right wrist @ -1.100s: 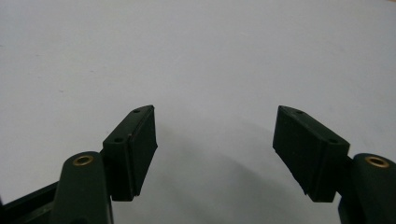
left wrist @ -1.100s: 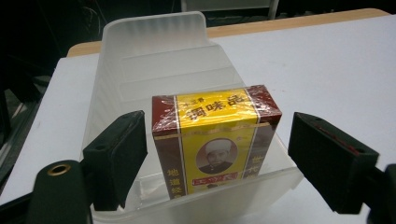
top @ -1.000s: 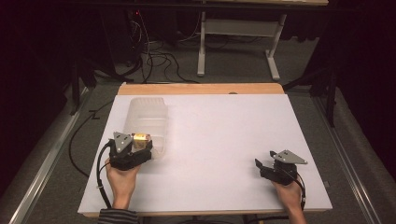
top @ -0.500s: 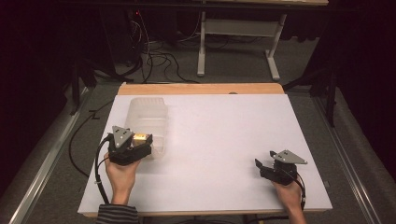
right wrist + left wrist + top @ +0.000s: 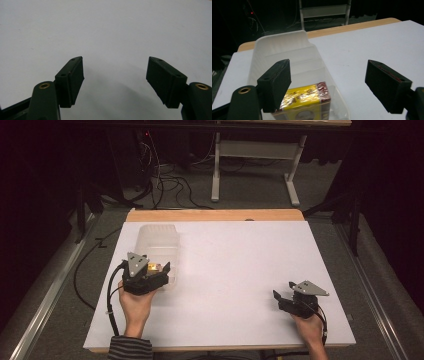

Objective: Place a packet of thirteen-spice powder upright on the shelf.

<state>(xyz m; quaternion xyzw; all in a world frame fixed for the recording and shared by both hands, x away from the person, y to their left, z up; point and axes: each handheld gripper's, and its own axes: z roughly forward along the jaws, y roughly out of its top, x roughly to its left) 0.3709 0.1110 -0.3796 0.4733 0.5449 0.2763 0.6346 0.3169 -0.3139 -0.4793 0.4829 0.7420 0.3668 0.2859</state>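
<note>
Left gripper (image 5: pixel 161 270): near the left edge of the white table (image 5: pixel 235 270), at the near end of a clear plastic tub (image 5: pixel 159 240); jaws spread wide, holding nothing.
Clear plastic tub: lengthwise along the left edge, reaching toward the far left corner.
Yellow and dark red box (image 5: pixel 303 101): inside the tub, at its near end, just beyond the left jaw.
Right gripper (image 5: pixel 281 296): near the near right corner, over bare table; jaws spread wide, empty.
</note>
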